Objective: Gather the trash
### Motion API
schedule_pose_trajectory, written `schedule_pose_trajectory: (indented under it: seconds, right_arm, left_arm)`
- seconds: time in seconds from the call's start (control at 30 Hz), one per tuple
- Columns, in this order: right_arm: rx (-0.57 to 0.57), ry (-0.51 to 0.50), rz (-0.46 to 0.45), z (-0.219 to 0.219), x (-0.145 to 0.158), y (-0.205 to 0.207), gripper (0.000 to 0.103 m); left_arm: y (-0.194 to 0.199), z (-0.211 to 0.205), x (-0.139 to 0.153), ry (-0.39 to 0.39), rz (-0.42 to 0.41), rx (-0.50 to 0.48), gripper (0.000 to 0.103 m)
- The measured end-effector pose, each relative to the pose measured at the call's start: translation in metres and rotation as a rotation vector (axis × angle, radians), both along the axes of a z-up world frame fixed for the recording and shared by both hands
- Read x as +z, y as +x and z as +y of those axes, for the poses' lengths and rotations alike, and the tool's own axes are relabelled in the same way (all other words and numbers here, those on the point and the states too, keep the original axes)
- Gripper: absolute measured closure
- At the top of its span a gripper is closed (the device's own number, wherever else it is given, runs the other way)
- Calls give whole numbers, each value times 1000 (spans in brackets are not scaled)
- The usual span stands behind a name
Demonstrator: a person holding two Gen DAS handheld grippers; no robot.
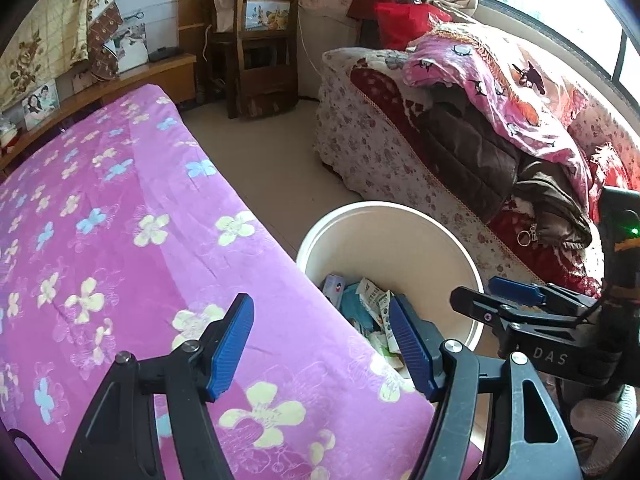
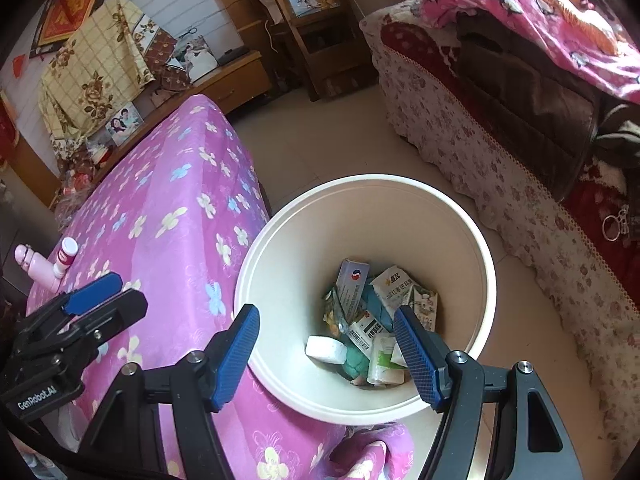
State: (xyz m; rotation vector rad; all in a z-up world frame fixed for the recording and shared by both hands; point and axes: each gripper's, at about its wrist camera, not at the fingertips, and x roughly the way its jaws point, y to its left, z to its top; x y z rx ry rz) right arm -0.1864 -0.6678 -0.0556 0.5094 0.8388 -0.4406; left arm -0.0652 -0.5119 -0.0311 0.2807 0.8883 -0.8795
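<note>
A white bucket (image 2: pixel 280 280) is seen standing on the pale floor, pressed right against the edge of a table covered with a pink flowered cloth (image 1: pixel 120 220). In the bottom of the bucket a heap of trash (image 2: pixel 368 320) is gathered: small medicine boxes, crumpled sachets, a white block and some teal material. From the left wrist view only part of that heap is shown over the cloth's edge, inside the bucket (image 1: pixel 400 240).

The left gripper (image 1: pixel 320 344) is held above the table edge, angled downward, with its blue pads spread apart and nothing between them; only the cloth and the near rim of the bucket are seen through the gap. The right gripper (image 2: pixel 326 352) is held over the bucket's mouth, also angled downward, its jaws likewise parted and empty, with the trash visible far below between the pads. Each tool is caught in the other's view: the right gripper (image 1: pixel 516 300) at the right side, the left gripper (image 2: pixel 92 292) at the left.

On the far end of the table a pink bottle (image 2: pixel 36 268) and a small white-capped bottle (image 2: pixel 66 256) are lying close together. Beyond the bucket a sofa with a floral cover (image 1: pixel 380 152) is piled with blankets and dark clothing, and a key ring (image 2: pixel 612 226) rests on its seat.
</note>
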Motion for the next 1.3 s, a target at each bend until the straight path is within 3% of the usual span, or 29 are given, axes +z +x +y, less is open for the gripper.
schedule_pose_trajectory:
  seconds: [0.43, 0.73, 1.3]
  right_arm:
    - [-51, -181, -54, 50, 52, -26, 30]
    - [-82, -314, -132, 95, 89, -39, 30]
    - [-94, -401, -235, 144, 134, -67, 30]
  left_arm:
    - [-13, 59, 41, -113, -98, 90, 32]
    - [-29, 98, 65, -150, -217, 138, 32]
    - [-61, 138, 96, -217, -339, 189, 32]
